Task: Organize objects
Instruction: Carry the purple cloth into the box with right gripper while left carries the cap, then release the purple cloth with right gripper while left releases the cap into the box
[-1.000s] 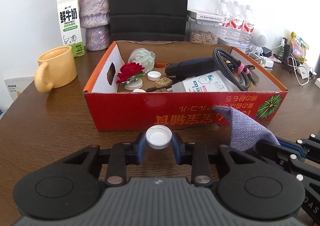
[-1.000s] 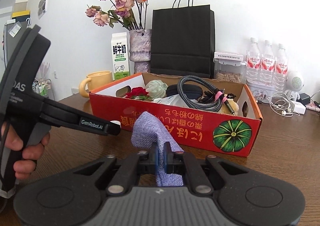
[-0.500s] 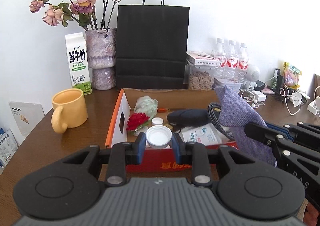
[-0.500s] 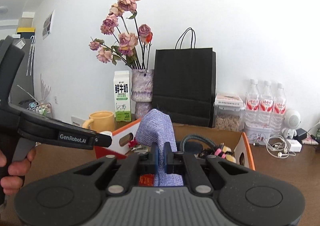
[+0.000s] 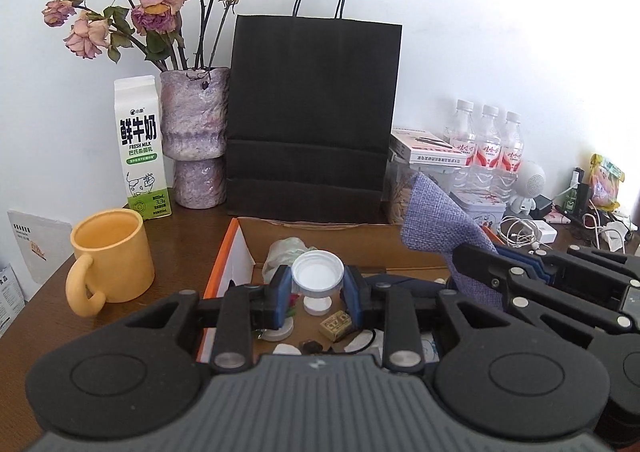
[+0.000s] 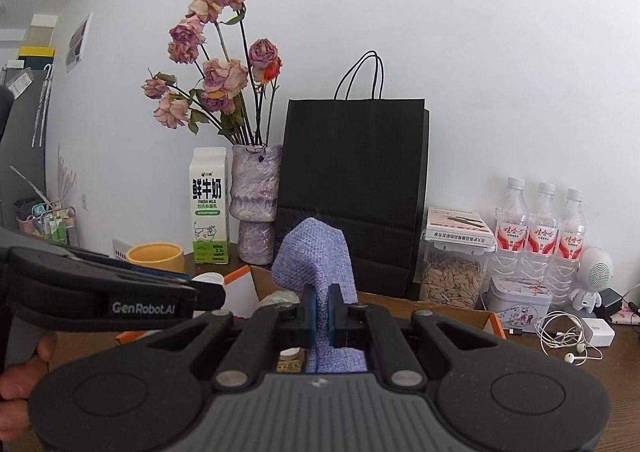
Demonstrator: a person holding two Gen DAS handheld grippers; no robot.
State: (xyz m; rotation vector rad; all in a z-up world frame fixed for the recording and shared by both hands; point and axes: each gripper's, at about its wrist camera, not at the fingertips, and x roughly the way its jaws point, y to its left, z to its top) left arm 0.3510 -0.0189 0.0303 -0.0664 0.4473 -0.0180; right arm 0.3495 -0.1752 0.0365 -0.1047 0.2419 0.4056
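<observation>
My own gripper bodies hide most of the cardboard box [image 5: 320, 230]; I only make out scraps inside it: a small white lid, a little tan packet, something pale green. The left gripper [image 5: 318, 284] has its jaws clamped on a white bottle cap [image 5: 317, 274], held above the box interior. The right gripper [image 6: 320, 310] has its jaws pinched tight on a purple cloth [image 6: 314, 258], also over the box. The brown tabletop [image 5: 44, 304] backs onto a white wall, crowded with a black paper bag [image 5: 312, 116], vase [image 5: 196, 140], milk carton [image 5: 140, 148], yellow mug [image 5: 110, 256] and water bottles [image 5: 486, 144]. Free tabletop shows only at far left, cut off by the frame
</observation>
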